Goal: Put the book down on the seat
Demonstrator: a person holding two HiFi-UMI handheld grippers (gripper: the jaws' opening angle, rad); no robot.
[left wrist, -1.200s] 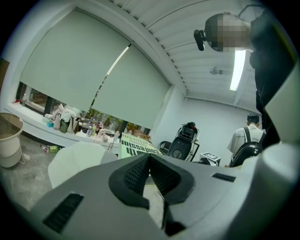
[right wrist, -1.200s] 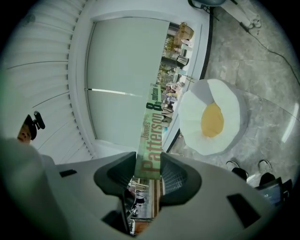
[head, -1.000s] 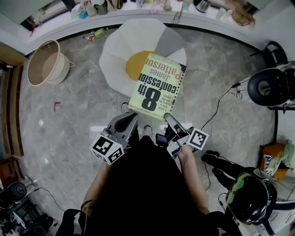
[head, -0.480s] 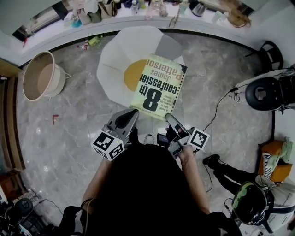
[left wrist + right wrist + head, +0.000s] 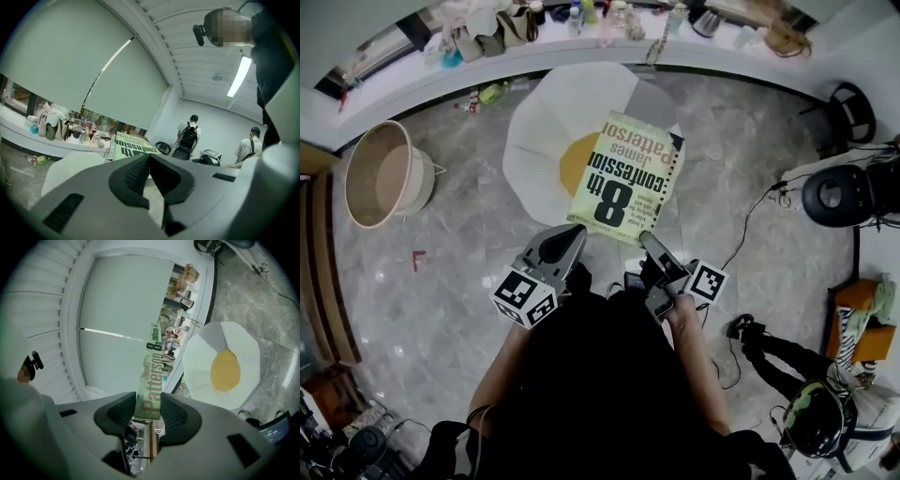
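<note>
The book (image 5: 623, 178), pale green with big black lettering, hangs in the air over the seat (image 5: 546, 122), a white egg-shaped cushion with a yellow middle on the floor. My right gripper (image 5: 649, 242) is shut on the book's near right corner; in the right gripper view the book's spine (image 5: 152, 376) stands clamped between the pads of the right gripper (image 5: 147, 401), with the seat (image 5: 225, 366) below. My left gripper (image 5: 572, 234) sits just off the book's near left corner. In the left gripper view the left gripper (image 5: 149, 159) has its jaws together with nothing in them, the book (image 5: 133, 146) beyond.
A beige tub (image 5: 384, 173) stands on the floor at the left. A black round stool (image 5: 839, 192) and a cable (image 5: 750, 216) lie to the right. A ledge (image 5: 534, 23) with bags and bottles runs behind the seat. People (image 5: 190, 136) stand far off.
The head view has shifted a little, so the floor and tub sit lower in the picture. The book and both grippers keep the same pose and grip above the seat.
</note>
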